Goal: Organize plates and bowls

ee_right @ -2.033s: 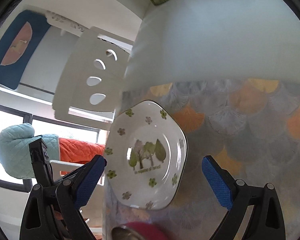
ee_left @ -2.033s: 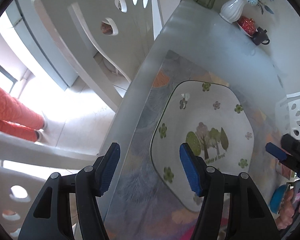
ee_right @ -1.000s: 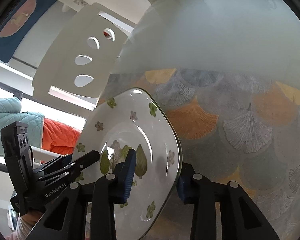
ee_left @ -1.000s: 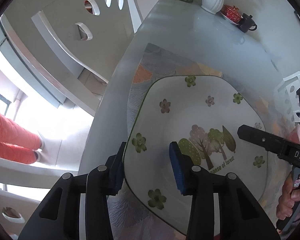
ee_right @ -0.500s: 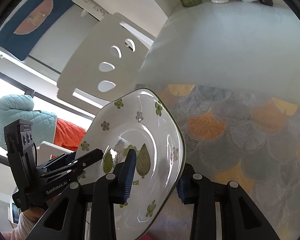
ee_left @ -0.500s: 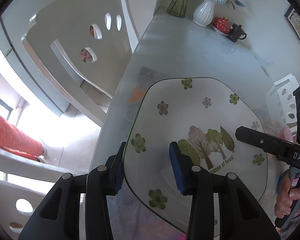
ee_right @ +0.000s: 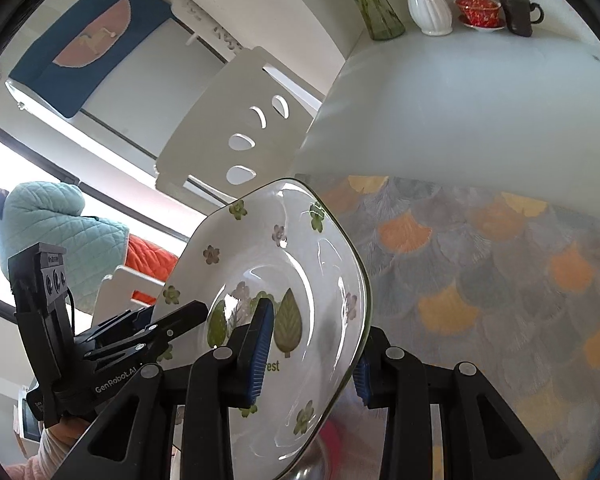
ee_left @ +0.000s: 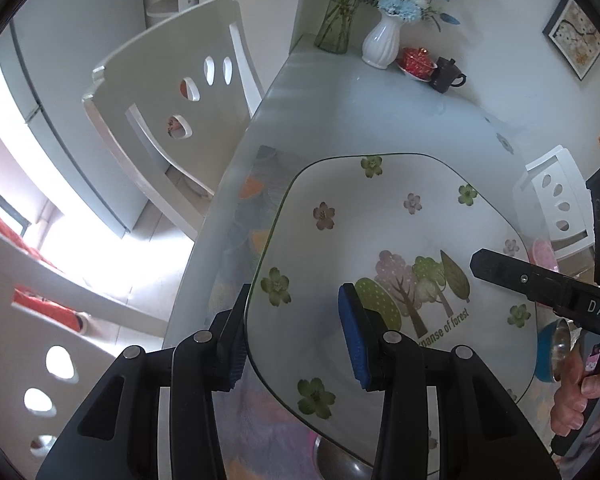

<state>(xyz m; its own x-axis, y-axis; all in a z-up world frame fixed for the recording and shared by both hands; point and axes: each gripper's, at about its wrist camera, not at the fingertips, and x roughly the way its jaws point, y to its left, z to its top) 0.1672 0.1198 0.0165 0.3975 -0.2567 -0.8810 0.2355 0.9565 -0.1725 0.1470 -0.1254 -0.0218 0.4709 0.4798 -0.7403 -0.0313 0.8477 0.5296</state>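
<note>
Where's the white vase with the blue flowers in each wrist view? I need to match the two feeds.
Left wrist: white vase upper centre, at the table's far end, right of the green glass vase.
Right wrist: white vase top right, flowers cropped.
Shared landmark: dark teapot, right of the vase in both.

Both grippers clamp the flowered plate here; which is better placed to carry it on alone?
Probably the left gripper: its pads reach well in over the white, tree-printed square plate. The right gripper also grips its rim.
</note>
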